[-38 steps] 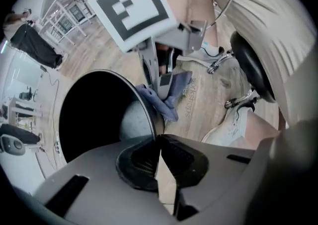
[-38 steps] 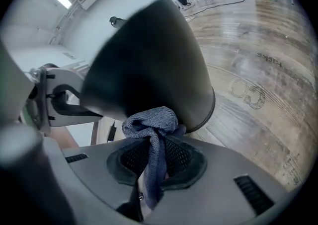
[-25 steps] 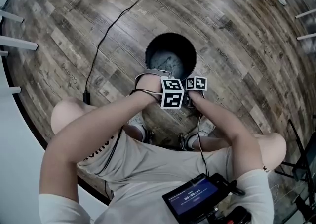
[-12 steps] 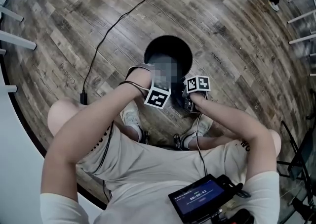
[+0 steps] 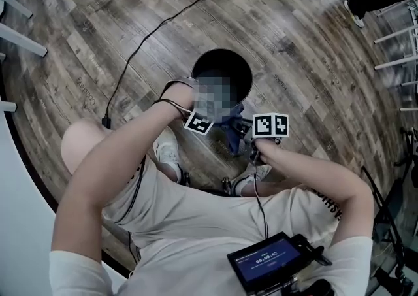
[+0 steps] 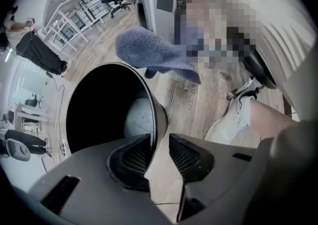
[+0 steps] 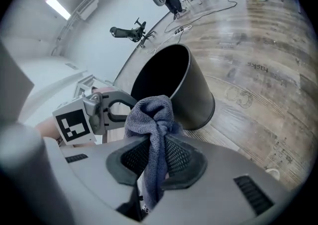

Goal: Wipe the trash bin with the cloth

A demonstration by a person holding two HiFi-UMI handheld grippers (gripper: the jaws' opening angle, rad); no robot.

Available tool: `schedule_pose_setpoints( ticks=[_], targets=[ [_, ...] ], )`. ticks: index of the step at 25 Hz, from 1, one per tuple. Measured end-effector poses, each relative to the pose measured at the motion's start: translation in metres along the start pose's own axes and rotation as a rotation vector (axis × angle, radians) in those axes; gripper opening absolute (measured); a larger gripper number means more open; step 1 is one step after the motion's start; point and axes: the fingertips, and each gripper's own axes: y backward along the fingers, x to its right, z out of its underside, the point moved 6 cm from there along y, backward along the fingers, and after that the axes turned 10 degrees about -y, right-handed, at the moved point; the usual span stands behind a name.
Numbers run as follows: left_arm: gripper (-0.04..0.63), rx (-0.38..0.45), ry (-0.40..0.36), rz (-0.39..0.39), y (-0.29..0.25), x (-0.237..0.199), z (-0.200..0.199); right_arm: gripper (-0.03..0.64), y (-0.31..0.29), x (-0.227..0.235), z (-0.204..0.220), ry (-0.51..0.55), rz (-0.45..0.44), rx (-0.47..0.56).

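Right tongs (image 7: 156,155) clench cloth (image 7: 151,114); left tongs (image 6: 159,155), just opening, straddle the trash bin (image 6: 160,118) rim; floor print (image 6: 194,97) illegible.

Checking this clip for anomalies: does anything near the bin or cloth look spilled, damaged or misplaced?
Nothing stands out. The trash bin stands intact on the wood floor, no spill around it. The right gripper is shut on the bunched cloth. The left gripper has just been opening its jaws, the bin's rim between them.

Round black trash bin (image 5: 225,66) on grey-brown wood-plank floor (image 5: 313,46), crumpled blue cloth (image 5: 232,134) at right gripper (image 5: 251,139) near it, thin black cable (image 5: 134,56) trailing left.
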Motion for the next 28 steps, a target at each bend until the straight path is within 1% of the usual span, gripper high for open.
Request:
schedule_pose_setpoints(
  ticks=[2, 4, 9, 12, 15, 17, 20, 23, 26, 28],
  targets=[
    [0.098, 0.005, 0.004, -0.012, 0.001, -0.003, -0.002, 0.061, 0.000, -0.004, -0.009, -0.001, -0.013, 0.027],
    [0.061, -0.008, -0.014, -0.017, 0.000, -0.003, -0.002, 0.060, -0.006, -0.003, -0.017, -0.001, -0.013, 0.040],
    [0.046, -0.023, -0.065, 0.011, -0.001, 0.000, -0.006, 0.060, -0.024, 0.013, -0.017, 0.003, 0.013, 0.013],
    [0.037, -0.008, -0.069, 0.032, -0.001, 0.001, -0.011, 0.060, -0.041, 0.035, -0.016, 0.019, 0.051, -0.006],
    [0.032, 0.046, 0.002, 0.063, 0.001, -0.002, -0.019, 0.060, -0.058, 0.061, -0.016, 0.064, 0.101, -0.017],
    [0.032, 0.071, 0.050, 0.078, 0.002, -0.004, -0.022, 0.061, -0.072, 0.080, -0.017, 0.067, 0.129, -0.013],
    [0.029, 0.086, 0.117, 0.083, 0.003, -0.007, -0.026, 0.061, -0.096, 0.107, -0.017, 0.046, 0.136, 0.004],
    [0.025, 0.125, 0.193, 0.093, 0.003, -0.012, -0.033, 0.061, -0.121, 0.136, -0.015, 0.068, 0.127, 0.017],
    [0.018, 0.190, 0.266, 0.104, 0.005, -0.018, -0.044, 0.060, -0.140, 0.163, -0.013, 0.085, 0.164, 0.010],
    [0.018, 0.212, 0.300, 0.100, 0.006, -0.021, -0.048, 0.060, -0.148, 0.174, -0.013, 0.064, 0.182, 0.006]
  ],
)
